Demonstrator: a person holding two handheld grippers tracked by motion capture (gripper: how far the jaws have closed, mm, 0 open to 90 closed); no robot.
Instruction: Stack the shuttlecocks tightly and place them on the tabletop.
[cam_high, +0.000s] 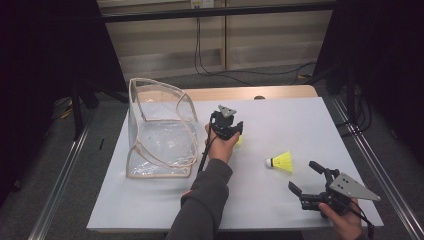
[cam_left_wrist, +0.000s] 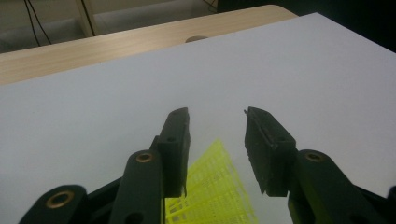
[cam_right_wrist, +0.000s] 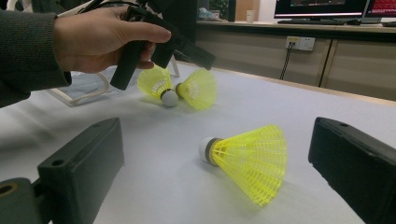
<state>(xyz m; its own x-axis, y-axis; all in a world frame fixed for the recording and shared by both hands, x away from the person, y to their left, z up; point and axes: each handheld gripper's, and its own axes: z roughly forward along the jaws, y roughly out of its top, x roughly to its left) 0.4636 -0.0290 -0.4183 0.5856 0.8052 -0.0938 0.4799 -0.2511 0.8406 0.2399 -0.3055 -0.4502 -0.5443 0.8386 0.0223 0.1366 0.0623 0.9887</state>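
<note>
A white table (cam_high: 280, 120) seen from above, with a clear plastic bag (cam_high: 160, 130) standing open at the upper left of centre. Just right of the bag, near the middle of the frame, the left gripper (cam_high: 231, 131) hangs over a patch of yellow; its own view shows the jaws partly apart with the skirt of a yellow shuttlecock (cam_left_wrist: 215, 191) lying below and between them at the bottom of the frame, the pads not touching it. In the right gripper view two shuttlecocks (cam_right_wrist: 180, 88) lie together under that hand, upper left. At the lower right of the high view the right gripper (cam_high: 305, 179) rests wide open, holding nothing. A third shuttlecock (cam_high: 280, 161) lies on its side just above and left of it, between its spread jaws in the right gripper view
</note>
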